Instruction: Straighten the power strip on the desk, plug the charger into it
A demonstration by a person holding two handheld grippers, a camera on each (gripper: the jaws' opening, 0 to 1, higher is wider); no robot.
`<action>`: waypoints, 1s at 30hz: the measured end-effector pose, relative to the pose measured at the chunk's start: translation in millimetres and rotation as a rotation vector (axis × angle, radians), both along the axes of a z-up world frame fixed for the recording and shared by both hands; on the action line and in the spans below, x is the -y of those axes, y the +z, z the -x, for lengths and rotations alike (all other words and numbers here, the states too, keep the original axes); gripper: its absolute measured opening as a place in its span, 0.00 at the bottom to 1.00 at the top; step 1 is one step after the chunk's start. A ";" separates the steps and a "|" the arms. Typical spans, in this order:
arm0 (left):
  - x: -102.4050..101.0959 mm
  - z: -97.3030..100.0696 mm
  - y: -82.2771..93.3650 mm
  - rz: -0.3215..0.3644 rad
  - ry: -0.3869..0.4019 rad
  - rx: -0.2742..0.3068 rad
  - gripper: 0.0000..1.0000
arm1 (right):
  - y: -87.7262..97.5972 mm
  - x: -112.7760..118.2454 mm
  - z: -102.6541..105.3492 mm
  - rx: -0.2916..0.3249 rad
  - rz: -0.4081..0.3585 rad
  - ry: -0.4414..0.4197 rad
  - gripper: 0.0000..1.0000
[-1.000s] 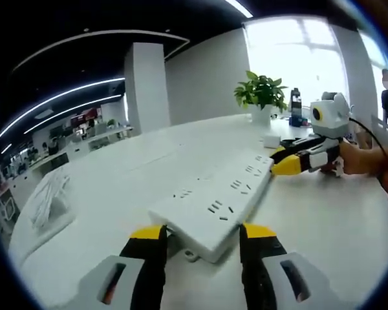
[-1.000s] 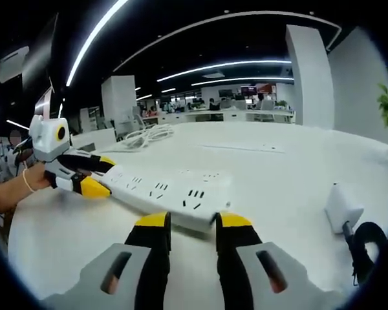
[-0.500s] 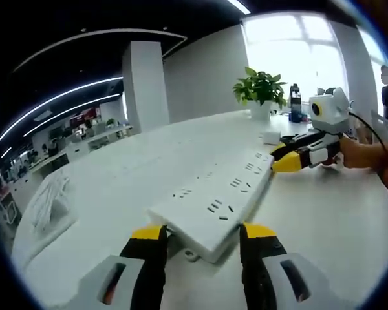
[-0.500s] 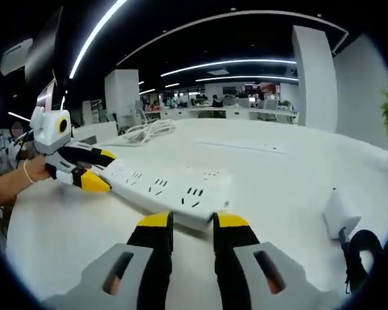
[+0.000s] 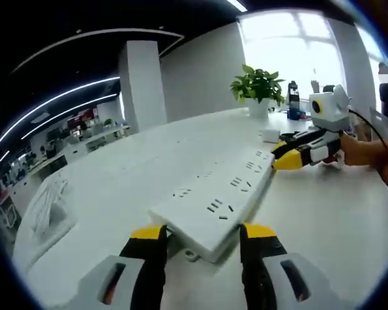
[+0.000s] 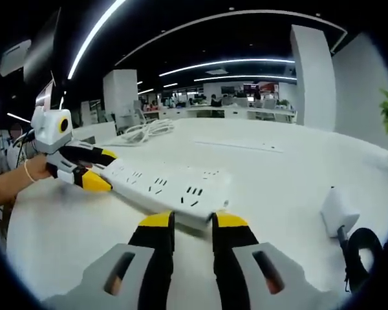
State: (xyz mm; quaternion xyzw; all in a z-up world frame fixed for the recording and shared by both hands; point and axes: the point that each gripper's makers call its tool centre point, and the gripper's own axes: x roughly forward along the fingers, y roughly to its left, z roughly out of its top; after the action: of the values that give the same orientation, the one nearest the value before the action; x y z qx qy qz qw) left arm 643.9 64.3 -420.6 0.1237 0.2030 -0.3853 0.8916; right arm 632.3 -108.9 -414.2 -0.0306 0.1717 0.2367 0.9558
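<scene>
A long white power strip (image 5: 216, 197) lies on the white desk (image 5: 330, 219), held at both ends. My left gripper (image 5: 204, 231) is shut on its near end in the left gripper view, and the right gripper (image 5: 286, 159) pinches the far end there. In the right gripper view, my right gripper (image 6: 193, 221) is shut on the near end of the power strip (image 6: 168, 187), and the left gripper (image 6: 94, 174) clamps the far end. A white charger (image 6: 338, 210) with a black cable (image 6: 363, 248) lies on the desk to the right, apart from the strip.
A potted plant (image 5: 258, 87) and a dark bottle (image 5: 293, 103) stand at the desk's far side. A bundle of white cable (image 5: 48, 197) lies at the left; it also shows as white cable (image 6: 145, 132). A person's hand (image 6: 13, 184) holds the left gripper.
Both views have shifted slightly with the hands. The power strip stays held at both ends in much the same place.
</scene>
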 end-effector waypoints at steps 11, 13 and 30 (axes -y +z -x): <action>2.5 -2.6 0.2 0.001 -0.017 -0.003 0.45 | -0.1 2.9 2.0 0.001 -0.011 -0.008 0.20; 2.9 -2.9 0.1 0.003 -0.019 -0.003 0.45 | -0.1 3.5 2.0 0.000 -0.014 -0.011 0.20; 5.2 -4.7 0.0 0.004 -0.029 -0.005 0.45 | -0.7 6.8 4.3 0.005 -0.020 -0.014 0.18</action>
State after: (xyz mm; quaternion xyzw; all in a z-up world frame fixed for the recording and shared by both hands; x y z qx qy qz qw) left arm 648.6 59.1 -420.6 0.1239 0.2027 -0.3989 0.8857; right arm 628.0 -115.7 -414.8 -0.0205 0.1674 0.2317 0.9581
